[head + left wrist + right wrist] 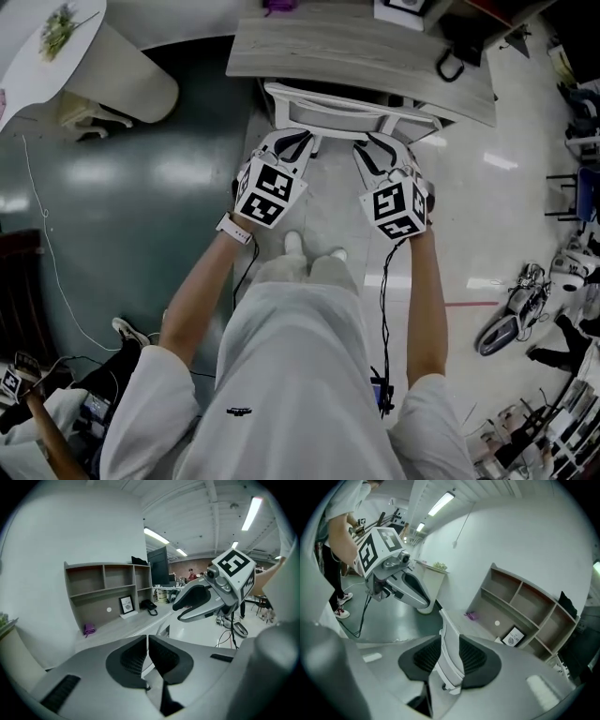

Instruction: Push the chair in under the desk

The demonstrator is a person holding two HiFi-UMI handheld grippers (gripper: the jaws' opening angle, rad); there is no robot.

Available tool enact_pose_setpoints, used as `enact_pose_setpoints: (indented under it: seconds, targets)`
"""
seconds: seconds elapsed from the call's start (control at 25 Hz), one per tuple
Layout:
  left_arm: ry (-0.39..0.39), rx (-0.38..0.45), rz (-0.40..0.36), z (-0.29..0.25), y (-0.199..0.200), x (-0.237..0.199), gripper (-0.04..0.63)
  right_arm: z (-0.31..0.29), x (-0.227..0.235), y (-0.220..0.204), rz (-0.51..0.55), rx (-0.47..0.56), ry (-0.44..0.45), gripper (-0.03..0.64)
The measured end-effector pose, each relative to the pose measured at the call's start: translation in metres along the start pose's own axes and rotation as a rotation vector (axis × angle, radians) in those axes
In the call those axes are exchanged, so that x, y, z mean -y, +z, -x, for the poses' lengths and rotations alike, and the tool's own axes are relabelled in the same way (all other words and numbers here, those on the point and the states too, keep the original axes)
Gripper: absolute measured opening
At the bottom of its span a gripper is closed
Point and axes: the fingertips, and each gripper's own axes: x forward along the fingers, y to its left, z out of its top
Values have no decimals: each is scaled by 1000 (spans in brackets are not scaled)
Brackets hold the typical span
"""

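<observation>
Jaws of right gripper [380, 152] clasp chair [349, 114] back; left gripper [292, 146] jaws together.

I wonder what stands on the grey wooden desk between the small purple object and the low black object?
A black-framed print stands between the small purple object and the low black object, clearest in the left gripper view.

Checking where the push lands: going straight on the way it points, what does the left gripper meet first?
Probably the white plastic chair back, whose top edge lies just ahead of the shut left gripper in the head view. The light wooden desk is beyond it. Depth is uncertain.
</observation>
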Motion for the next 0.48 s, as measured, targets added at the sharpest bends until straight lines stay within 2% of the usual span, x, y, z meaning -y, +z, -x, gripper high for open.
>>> enact_pose_setpoints:
  seconds: [0.16,0.24,0.48]
  targets:
    - [61,45,87,34,4,6,12,30,-7,12,-106,66,-48,124]
    - [79,58,122,50,3,12,8,44,-11,15,-124,85,-71,119]
    - [116,112,226,92,4,26,6,81,-19,24,-205,141,-154,32]
